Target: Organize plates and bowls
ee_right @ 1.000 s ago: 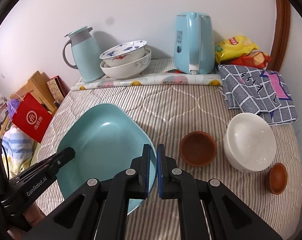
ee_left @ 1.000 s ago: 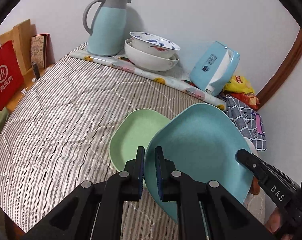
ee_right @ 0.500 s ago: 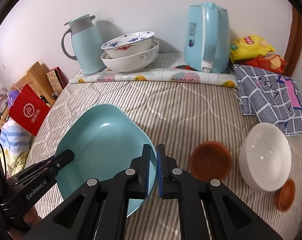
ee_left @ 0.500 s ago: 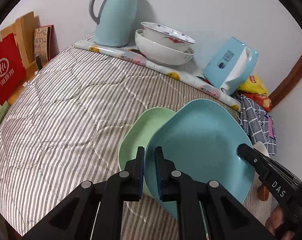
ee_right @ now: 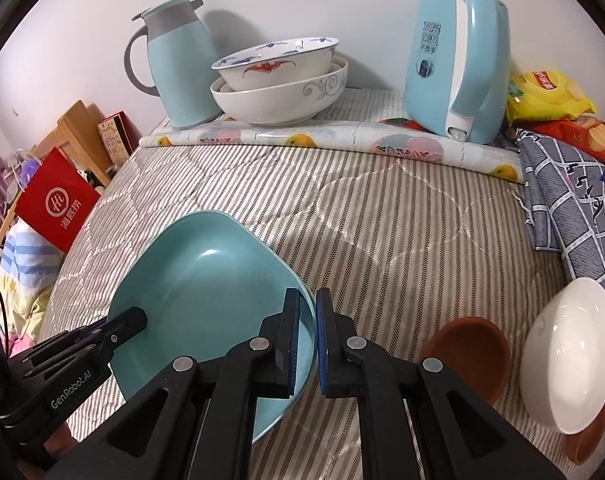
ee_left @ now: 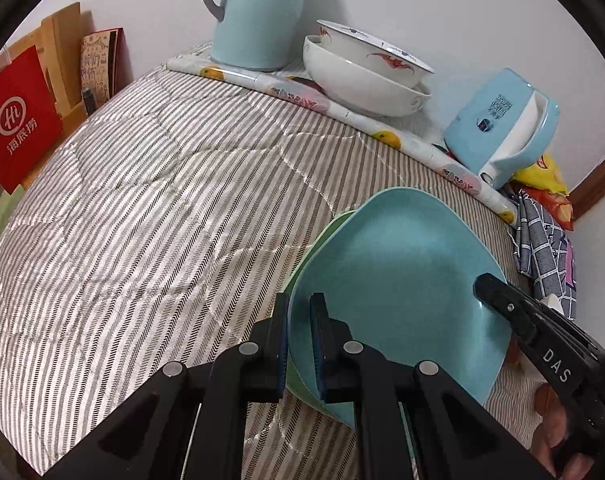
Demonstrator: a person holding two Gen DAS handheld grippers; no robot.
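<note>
Both grippers hold one teal square plate point(ee_left: 402, 280), also in the right wrist view point(ee_right: 206, 292). My left gripper point(ee_left: 299, 336) is shut on its left edge. My right gripper point(ee_right: 307, 340) is shut on its right edge. The plate sits over a green plate point(ee_left: 322, 236); only a green rim shows beneath it. Two white patterned bowls point(ee_right: 280, 84) are stacked at the back. A white bowl point(ee_right: 570, 352), a brown bowl point(ee_right: 468, 344) and a small brown dish point(ee_right: 586, 440) lie at the right.
A teal jug point(ee_right: 174, 64) and a blue kettle point(ee_right: 458, 64) stand at the back on a fruit-print mat point(ee_right: 334, 140). A checked cloth point(ee_right: 570, 192) and snack bags point(ee_right: 550, 96) lie at the right. A red bag point(ee_right: 56, 204) hangs beyond the left edge of the striped quilt point(ee_left: 142, 220).
Both grippers have carried the teal plate leftward over the green plate, which is now almost fully covered. The back bowls and jug look nearer.
</note>
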